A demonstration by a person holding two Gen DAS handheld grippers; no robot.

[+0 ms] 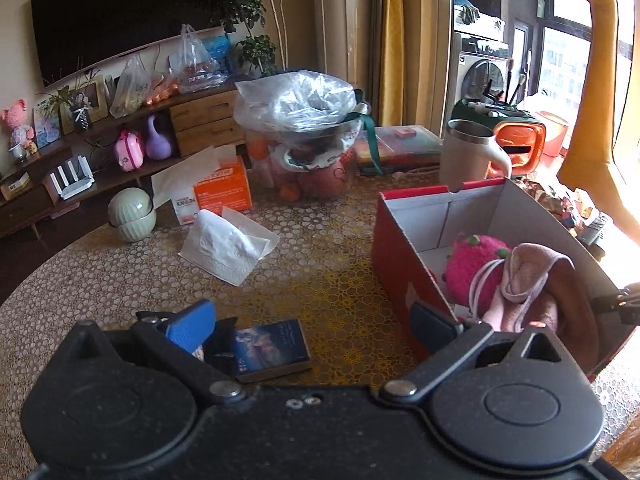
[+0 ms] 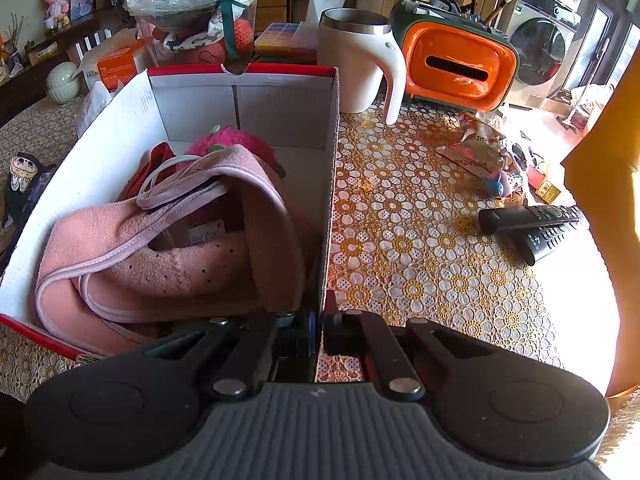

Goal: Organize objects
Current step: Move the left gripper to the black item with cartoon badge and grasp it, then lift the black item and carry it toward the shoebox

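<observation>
Pinching the near wall of the box is what the right gripper is being used for here: its jaws are closed tight on the thin cardboard edge, one finger inside and one outside, so the box is being held steady on the table. The left gripper is being held wide open with nothing between its fingers, hovering just over a small dark book that is lying flat on the tablecloth right beside the red outside of the box.

That book is probably what's being gone for next, tbh. It's looking stiff and fairly light, with a smooth glossy cover, so it's likely to be a bit slippery; taking it across the short edges or by the spine side is being suggested, since flat-on-the-table things are hard to get fingers under. Something dark is lying just left of it under the blue finger pad; it can't be made out what.

Inside the box, a pink cloth is being draped over a fuzzy pink toy. Both are soft and floppy and would just squash under a grip, no breakage worries. The box itself is light cardboard and is bending easily, hence the steadying.

Further out, a loose tissue is lying well apart from the book, flimsy and easily torn, and two remotes are sitting on the other side of the box.
</observation>
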